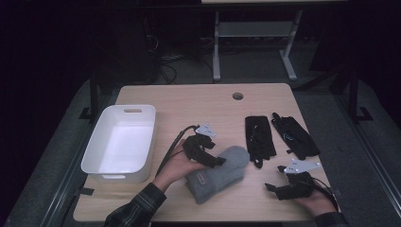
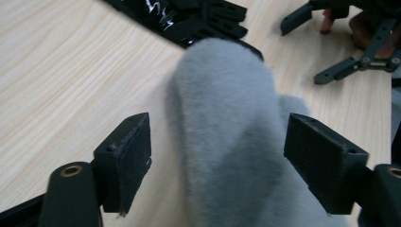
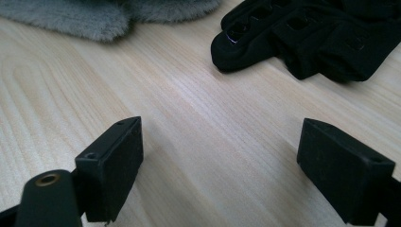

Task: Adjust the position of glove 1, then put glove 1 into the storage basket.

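A fluffy grey mitten [image 1: 217, 172] lies on the wooden table [image 1: 189, 104] near the front edge. My left gripper [image 1: 215, 161] hovers over it. In the left gripper view the mitten [image 2: 227, 118] sits between the jaws of the left gripper [image 2: 222, 161], with a gap on each side, so the pads do not press on it. Two black gloves [image 1: 259, 135] [image 1: 294, 135] lie side by side to the right. My right gripper [image 1: 272, 189] rests low at the front right. In its own view the right gripper [image 3: 220, 165] stands open over bare wood, with a black glove [image 3: 307, 38] ahead.
A white plastic bin [image 1: 101, 142] stands at the table's left side with nothing in it. A round cable hole [image 1: 237, 96] sits near the far edge. Beyond the table a desk frame [image 1: 255, 33] and cables are on the dark floor.
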### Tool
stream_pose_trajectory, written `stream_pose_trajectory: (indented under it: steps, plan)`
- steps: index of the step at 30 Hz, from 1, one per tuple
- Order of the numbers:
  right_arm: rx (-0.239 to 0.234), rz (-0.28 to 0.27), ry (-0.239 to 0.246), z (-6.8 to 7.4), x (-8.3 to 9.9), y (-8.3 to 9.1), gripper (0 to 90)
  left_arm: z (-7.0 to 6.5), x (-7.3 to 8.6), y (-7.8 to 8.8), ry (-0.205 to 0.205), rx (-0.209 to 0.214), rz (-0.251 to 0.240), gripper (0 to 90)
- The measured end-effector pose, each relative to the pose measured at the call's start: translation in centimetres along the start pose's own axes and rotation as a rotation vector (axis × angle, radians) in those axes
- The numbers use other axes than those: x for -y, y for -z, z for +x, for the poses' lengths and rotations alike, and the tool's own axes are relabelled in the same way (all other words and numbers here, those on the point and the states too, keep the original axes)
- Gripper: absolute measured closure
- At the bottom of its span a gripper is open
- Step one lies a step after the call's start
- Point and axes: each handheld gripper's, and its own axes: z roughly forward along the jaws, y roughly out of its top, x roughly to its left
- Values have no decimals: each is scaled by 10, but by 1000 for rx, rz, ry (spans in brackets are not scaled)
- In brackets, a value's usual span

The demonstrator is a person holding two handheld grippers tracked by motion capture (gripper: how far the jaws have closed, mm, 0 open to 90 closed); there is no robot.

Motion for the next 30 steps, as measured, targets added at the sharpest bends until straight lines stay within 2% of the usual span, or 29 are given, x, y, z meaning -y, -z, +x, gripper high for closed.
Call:
stream_pose_trajectory:
  steps: [2, 5, 7, 13, 15, 17, 18, 22, 24, 25, 30]
  plan:
    - [0, 0, 2, 0, 0, 0, 152, 5, 2, -5, 19, 14, 13, 191]
    - [1, 0, 1, 0, 0, 0, 151, 5, 4, -10, 17, 27, 29, 179]
    - [2, 0, 0, 0, 0, 0, 152, 4, 5, -11, 17, 31, 23, 179]
    - [2, -1, -4, 0, 0, 0, 151, 5, 8, -16, 17, 20, 39, 179]
    - [2, 0, 0, 0, 0, 0, 151, 5, 10, -20, 4, -2, 63, 179]
    - [1, 0, -2, 0, 0, 0, 151, 6, 13, -24, -4, -2, 92, 179]
    - [1, 0, -2, 0, 0, 0, 151, 6, 15, -28, 13, 2, 83, 176]
    - [1, 0, -1, 0, 0, 0, 151, 9, 20, -31, 29, 15, 90, 171]
    - [0, 0, 2, 0, 0, 0, 151, 10, 21, -32, 15, 18, 108, 171]
    - [0, 0, -3, 0, 0, 0, 151, 10, 22, -34, 27, 21, 102, 171]
    - [0, 0, -5, 0, -1, -1, 151, 13, 25, -38, 25, 37, 112, 165]
